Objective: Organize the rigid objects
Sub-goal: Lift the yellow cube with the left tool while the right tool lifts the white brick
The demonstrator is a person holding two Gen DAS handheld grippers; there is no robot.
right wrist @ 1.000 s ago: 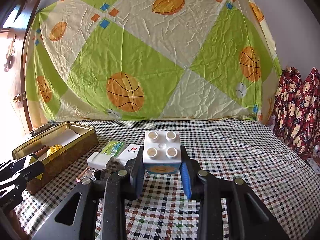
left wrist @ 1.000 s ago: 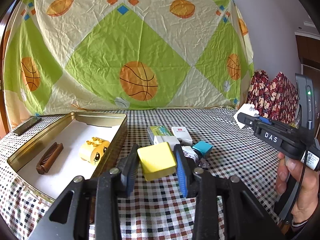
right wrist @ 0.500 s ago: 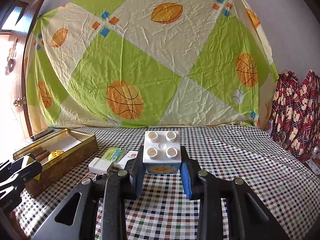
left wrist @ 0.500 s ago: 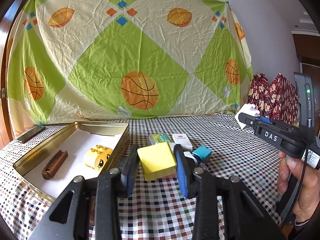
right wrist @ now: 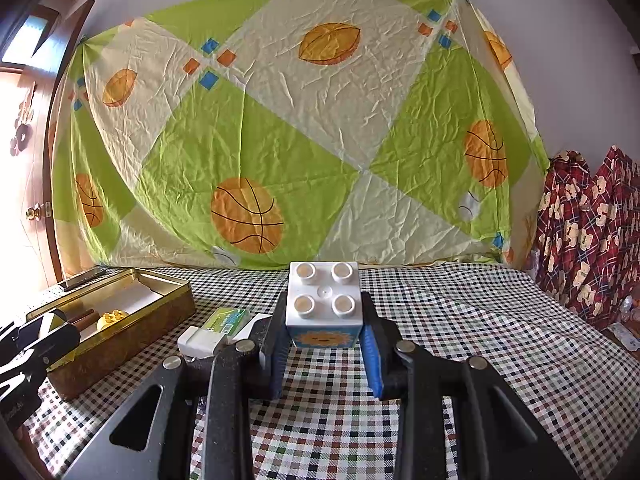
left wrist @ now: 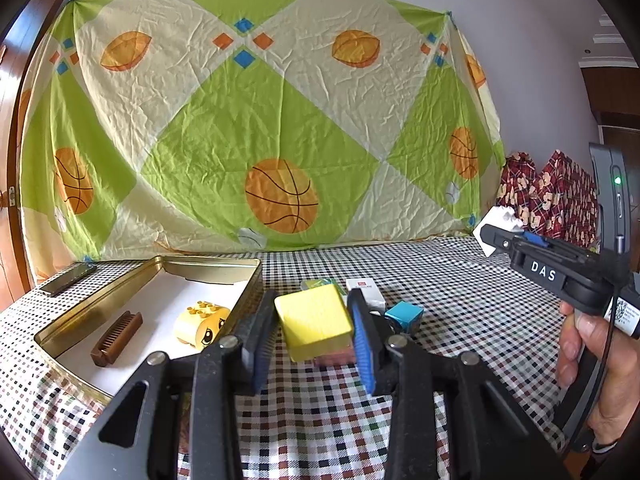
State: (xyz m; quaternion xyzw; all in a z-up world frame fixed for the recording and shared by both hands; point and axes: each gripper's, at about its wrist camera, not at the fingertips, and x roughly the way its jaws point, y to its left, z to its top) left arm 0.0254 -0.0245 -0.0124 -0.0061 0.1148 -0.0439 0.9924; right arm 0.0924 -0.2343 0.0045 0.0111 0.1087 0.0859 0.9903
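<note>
My left gripper is shut on a yellow block, held above the checked cloth just right of the gold tin. Inside the tin lie a brown comb and a yellow toy brick with eyes. My right gripper is shut on a white studded brick with a sun picture on its front; this brick also shows at the right of the left wrist view. Both hang over the table.
On the cloth lie a green packet, a white box, a white charger and a teal cube. A dark phone lies behind the tin. A hand holds the right gripper. A sheet hangs behind.
Both views have tilted upward a little, so the table and tin sit lower in frame. Both grips are unchanged.
</note>
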